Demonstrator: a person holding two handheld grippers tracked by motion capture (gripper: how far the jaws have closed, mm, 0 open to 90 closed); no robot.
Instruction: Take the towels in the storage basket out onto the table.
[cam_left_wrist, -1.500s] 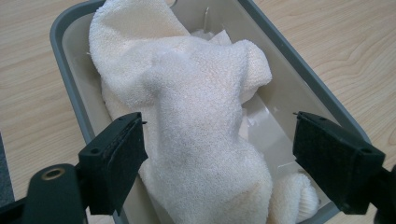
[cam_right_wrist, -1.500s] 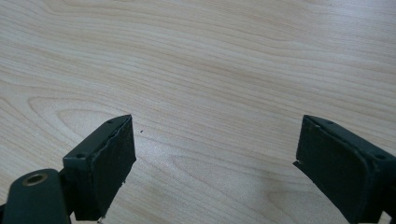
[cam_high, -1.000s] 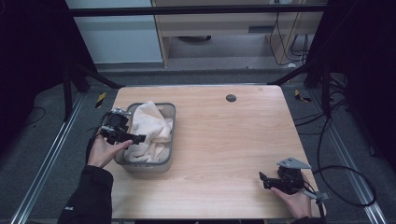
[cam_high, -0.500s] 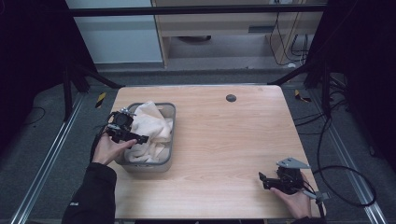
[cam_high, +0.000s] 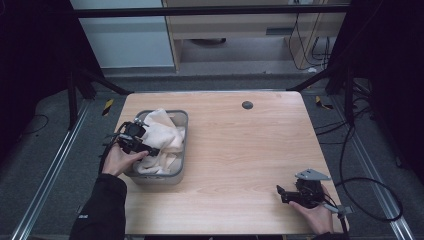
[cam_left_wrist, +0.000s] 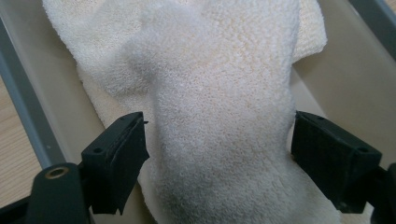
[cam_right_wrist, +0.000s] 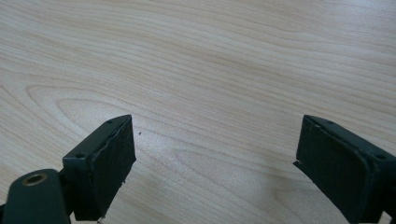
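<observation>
My left gripper (cam_left_wrist: 219, 154) stands released, jaws straddling the cream towel (cam_high: 159, 137) heaped in the grey bin (cam_high: 184, 145). Soft, light, yielding; pinch this raised fold. Right gripper (cam_right_wrist: 215, 158) released above worktop (cam_high: 240, 145).

Towel (cam_left_wrist: 219, 116): cream terry cloth, nubby. Bin (cam_high: 181, 150): grey plastic, matt. Table (cam_right_wrist: 210, 70): pale wood-grain, smooth.

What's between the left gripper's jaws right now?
A raised fold of the cream towel in the grey bin sits between the open jaws of the left gripper, seen in the left gripper view.
</observation>
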